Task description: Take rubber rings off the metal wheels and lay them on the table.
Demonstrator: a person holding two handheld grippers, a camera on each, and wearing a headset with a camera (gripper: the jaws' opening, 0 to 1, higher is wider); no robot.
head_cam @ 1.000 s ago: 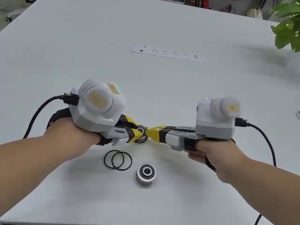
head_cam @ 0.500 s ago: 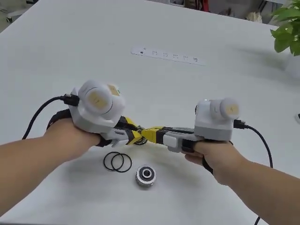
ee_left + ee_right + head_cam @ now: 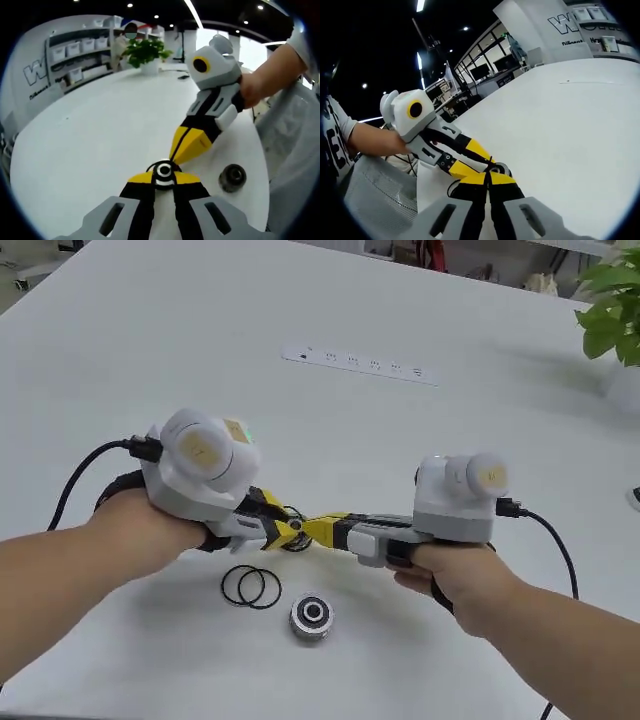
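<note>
**A:** The white bench (image 3: 150,340) is stretching wide in the head view, and a white power strip (image 3: 358,364) is lying flat across its far middle.

**B:** Coming to the near edge, two black rubber rings (image 3: 251,586) are lying flat and overlapping each other.

**A:** A metal wheel (image 3: 312,614) is sitting just beside them, to the right and nearer the person, flat side down and hub facing up.

**B:** Is it touching the rings?

**A:** No, a sliver of bench is showing between them.

**B:** At the far right corner a potted plant (image 3: 610,300) is poking its leaves in. In the left gripper view it is standing in a white pot on the bench.
</note>
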